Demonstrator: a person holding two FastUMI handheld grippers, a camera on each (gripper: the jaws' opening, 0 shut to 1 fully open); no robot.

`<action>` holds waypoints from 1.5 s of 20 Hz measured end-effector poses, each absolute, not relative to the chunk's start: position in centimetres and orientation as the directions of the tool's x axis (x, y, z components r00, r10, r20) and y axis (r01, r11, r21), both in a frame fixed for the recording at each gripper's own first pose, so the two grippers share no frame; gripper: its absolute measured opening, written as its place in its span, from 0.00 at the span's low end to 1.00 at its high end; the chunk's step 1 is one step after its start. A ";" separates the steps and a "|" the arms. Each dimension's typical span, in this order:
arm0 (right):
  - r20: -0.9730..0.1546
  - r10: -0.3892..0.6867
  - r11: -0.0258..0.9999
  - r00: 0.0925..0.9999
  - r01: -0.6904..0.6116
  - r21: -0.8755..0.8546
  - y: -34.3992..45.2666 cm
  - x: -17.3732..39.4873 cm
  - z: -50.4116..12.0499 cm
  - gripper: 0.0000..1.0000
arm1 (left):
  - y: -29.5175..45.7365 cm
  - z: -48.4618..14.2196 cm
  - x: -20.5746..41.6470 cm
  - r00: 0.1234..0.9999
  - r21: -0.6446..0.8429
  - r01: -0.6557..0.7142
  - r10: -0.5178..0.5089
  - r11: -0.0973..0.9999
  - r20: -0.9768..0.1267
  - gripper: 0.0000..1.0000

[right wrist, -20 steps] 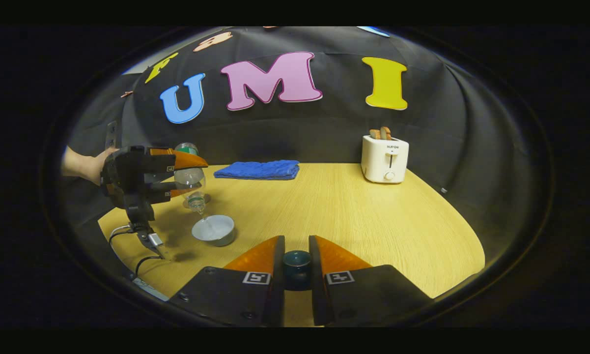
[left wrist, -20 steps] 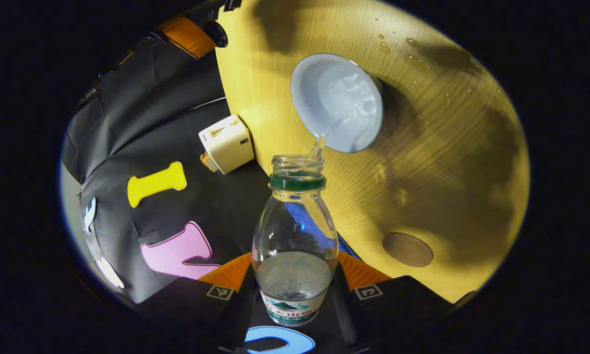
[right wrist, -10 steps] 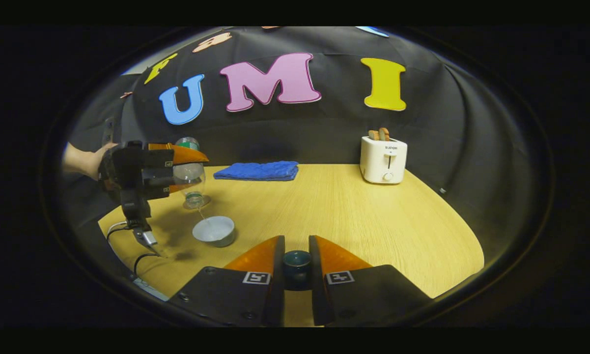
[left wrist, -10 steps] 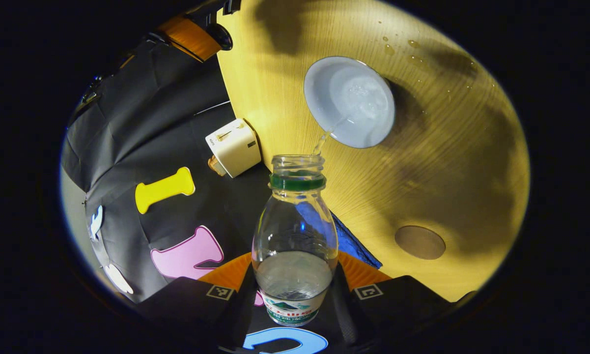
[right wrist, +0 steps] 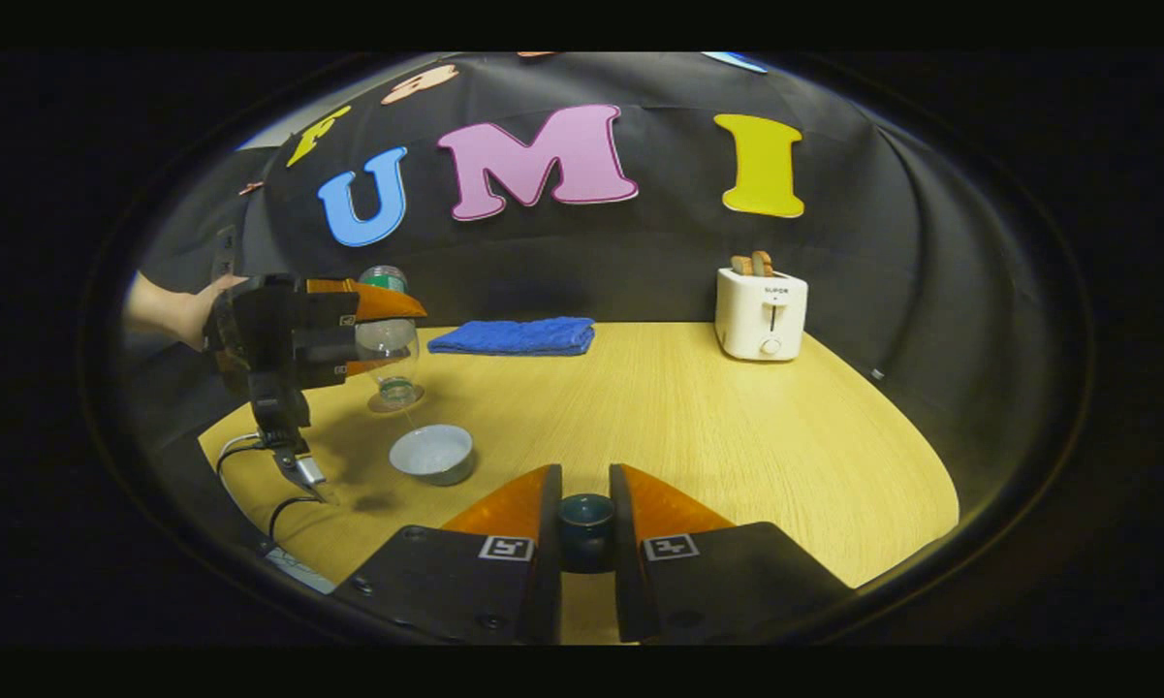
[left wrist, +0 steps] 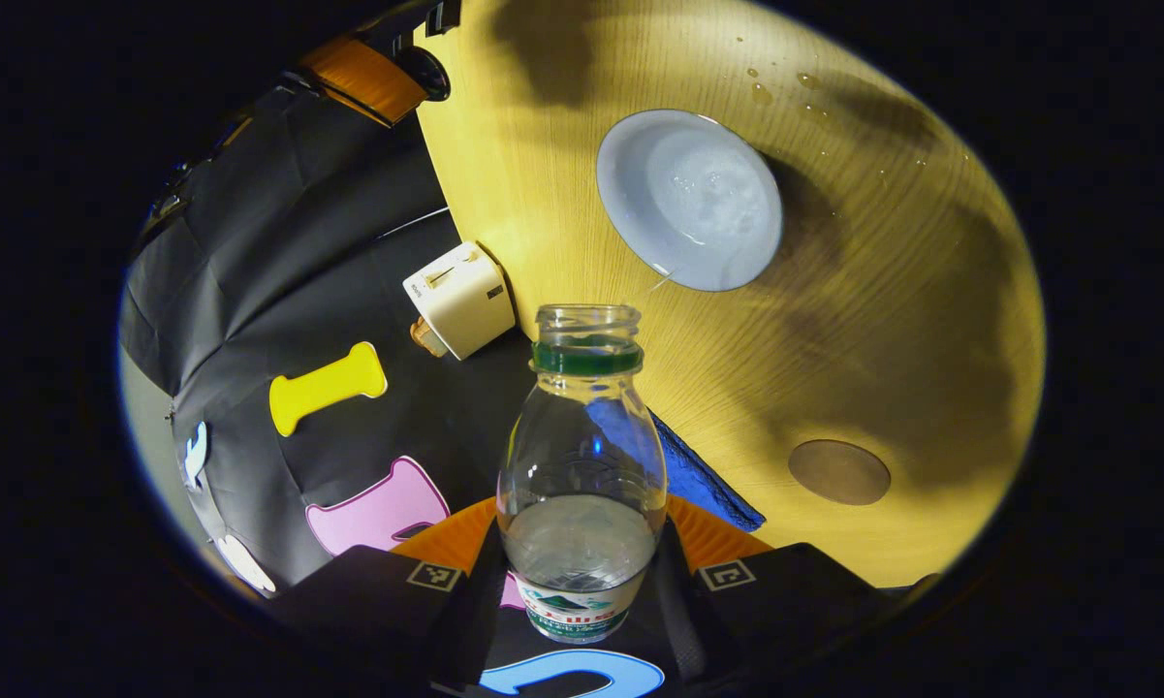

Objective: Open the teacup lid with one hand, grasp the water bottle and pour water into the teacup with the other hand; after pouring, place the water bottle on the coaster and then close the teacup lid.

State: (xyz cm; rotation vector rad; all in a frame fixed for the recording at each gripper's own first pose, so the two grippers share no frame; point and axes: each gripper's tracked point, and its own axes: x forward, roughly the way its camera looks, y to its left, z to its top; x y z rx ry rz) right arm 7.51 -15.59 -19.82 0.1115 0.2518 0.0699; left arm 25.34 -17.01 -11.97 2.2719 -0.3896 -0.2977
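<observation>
Holding water bottle (left wrist: 582, 485) clamped in left gripper (left wrist: 582, 572), mouth tilted toward teacup (left wrist: 690, 200), coaster (left wrist: 838, 472) nearby; right gripper (right wrist: 585, 523) closed on lid (right wrist: 585, 514), keeping cup uncovered.

Hardly any legible text. On the water bottle (left wrist: 582, 485), a green, white and red label band near its base at 6 o'clock in the left gripper view, print too small and curved to make out. On the white toaster (right wrist: 761, 312), at 2 o'clock in the right gripper view, a short dark brand mark above the lever, too small to tell. Square coded markers on both grippers, no letters.
</observation>
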 end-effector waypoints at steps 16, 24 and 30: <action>-0.244 0.071 0.992 0.967 -0.043 0.119 -15.5 7.8 -19.9 0.26 | -17.6 -12.4 25.7 0.920 0.741 -0.184 -0.378 -0.646 -0.101 0.73; -0.253 0.055 0.993 0.966 -0.026 0.118 -15.3 8.1 -19.7 0.26 | -17.0 -13.5 25.6 0.917 0.826 -0.111 -0.377 -0.553 -0.130 0.74; -0.241 0.059 0.995 0.969 -0.037 0.098 -14.2 9.2 -18.1 0.26 | -14.8 -12.2 24.4 0.923 0.985 0.067 -0.365 -0.159 -0.122 0.73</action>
